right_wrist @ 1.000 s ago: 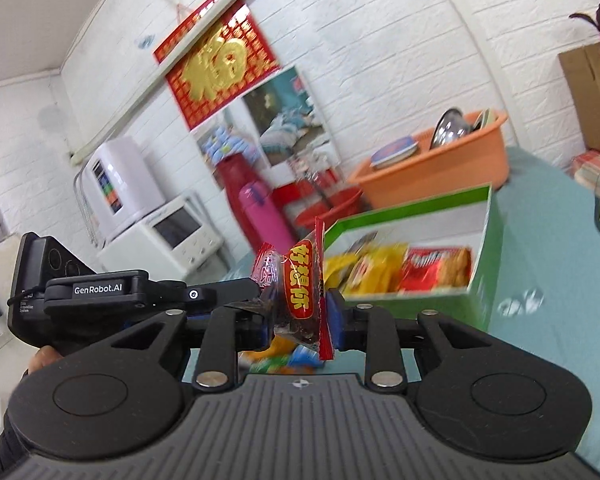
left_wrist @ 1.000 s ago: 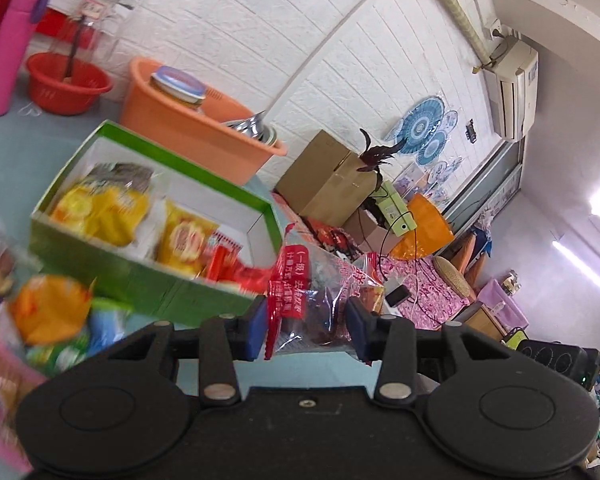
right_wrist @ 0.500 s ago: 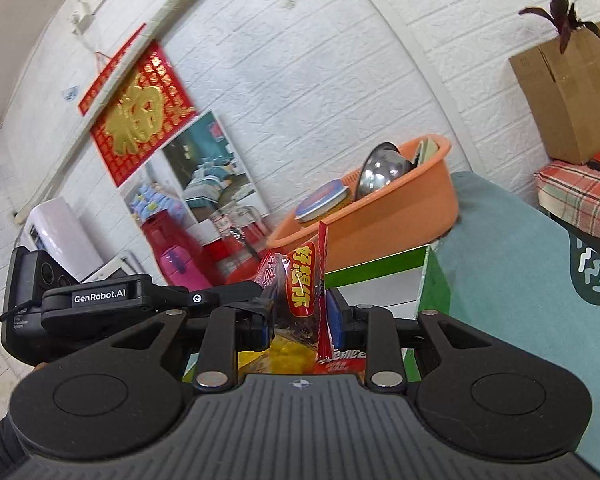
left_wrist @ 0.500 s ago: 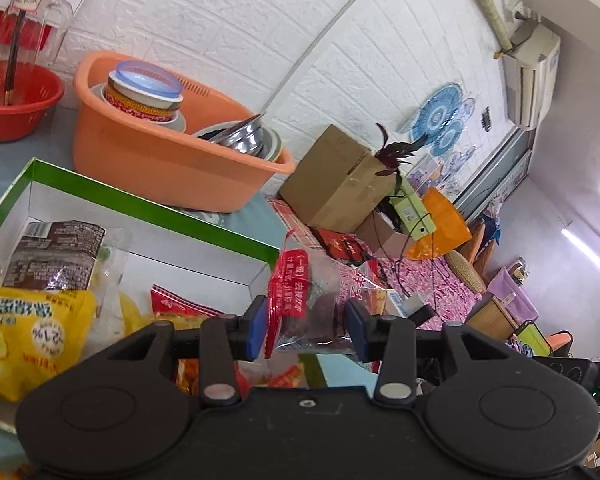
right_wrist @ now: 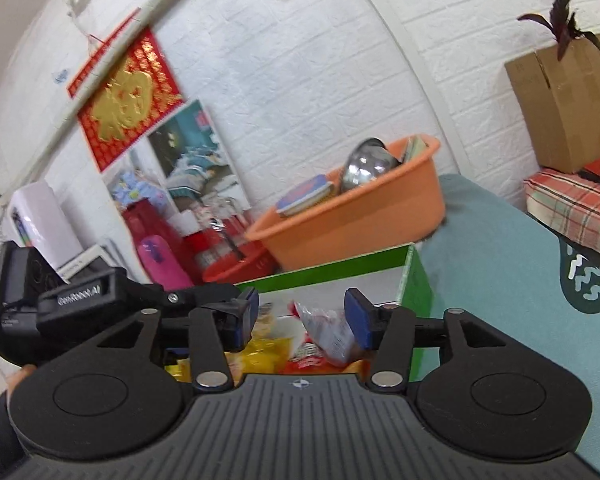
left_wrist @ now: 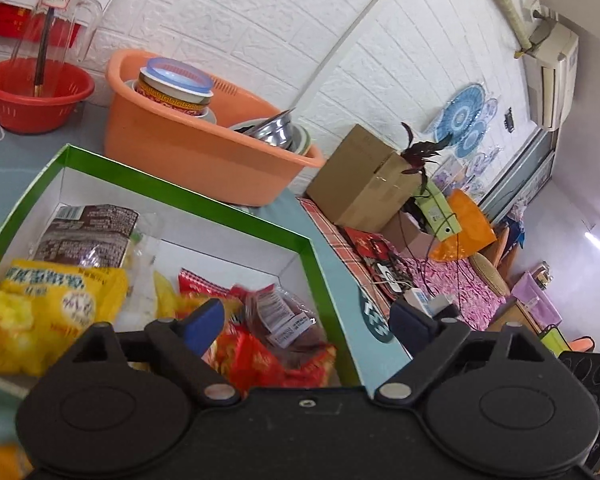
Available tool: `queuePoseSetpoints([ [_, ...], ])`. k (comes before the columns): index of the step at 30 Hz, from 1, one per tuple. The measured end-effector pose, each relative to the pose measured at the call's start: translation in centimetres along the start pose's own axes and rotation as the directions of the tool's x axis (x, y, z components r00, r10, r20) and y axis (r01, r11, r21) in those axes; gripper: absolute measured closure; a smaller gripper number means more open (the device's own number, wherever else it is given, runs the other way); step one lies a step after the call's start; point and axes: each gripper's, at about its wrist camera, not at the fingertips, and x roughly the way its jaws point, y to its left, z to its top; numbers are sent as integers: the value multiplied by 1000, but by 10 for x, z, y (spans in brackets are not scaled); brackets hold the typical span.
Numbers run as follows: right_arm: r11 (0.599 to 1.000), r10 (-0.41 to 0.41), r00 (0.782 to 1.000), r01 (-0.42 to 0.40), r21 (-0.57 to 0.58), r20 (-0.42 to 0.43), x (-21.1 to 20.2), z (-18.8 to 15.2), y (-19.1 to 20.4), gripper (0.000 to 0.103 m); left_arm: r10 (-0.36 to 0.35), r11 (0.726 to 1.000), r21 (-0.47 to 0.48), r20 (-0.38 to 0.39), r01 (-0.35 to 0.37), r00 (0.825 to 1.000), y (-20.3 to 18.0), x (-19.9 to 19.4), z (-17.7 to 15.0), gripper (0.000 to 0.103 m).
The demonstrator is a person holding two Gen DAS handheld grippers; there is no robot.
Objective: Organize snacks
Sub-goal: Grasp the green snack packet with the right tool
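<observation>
Over the teal table [right_wrist: 492, 240] both grippers — left [left_wrist: 306, 320], right [right_wrist: 300, 316] — tilt above the green box [left_wrist: 204, 200], jaws just spread, empty.

Home; dish basin [left_wrist: 204, 160], thermos [right_wrist: 162, 260]

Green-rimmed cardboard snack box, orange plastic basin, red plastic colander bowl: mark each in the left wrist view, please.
Green-rimmed cardboard snack box [left_wrist: 188, 196], left wrist view, on its far green rim.
Orange plastic basin [left_wrist: 188, 156], left wrist view, on its front wall.
Red plastic colander bowl [left_wrist: 32, 112], left wrist view, on its outer wall.
</observation>
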Motion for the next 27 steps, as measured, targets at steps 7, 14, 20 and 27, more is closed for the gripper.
queuePoseSetpoints([
  [7,997,70,996,-71,-15,-56,-54,-22,34,5,49,998,-27,50,-48,998,-17,-81,-36,0],
  [14,996,66,980,-76,-46,-190,-87,-71,53,5,135,989,-66,86,-129,987,-14,-141,-98,0],
  [20,998,15,952,-33,-53,-306,-89,-113,57,4,168,981,-113,69,-159,983,2,-151,-136,0],
  [27,993,-62,930,22,-113,-363,-69,-130,67,4,237,970,-60,40,-235,971,4,-147,-144,0],
])
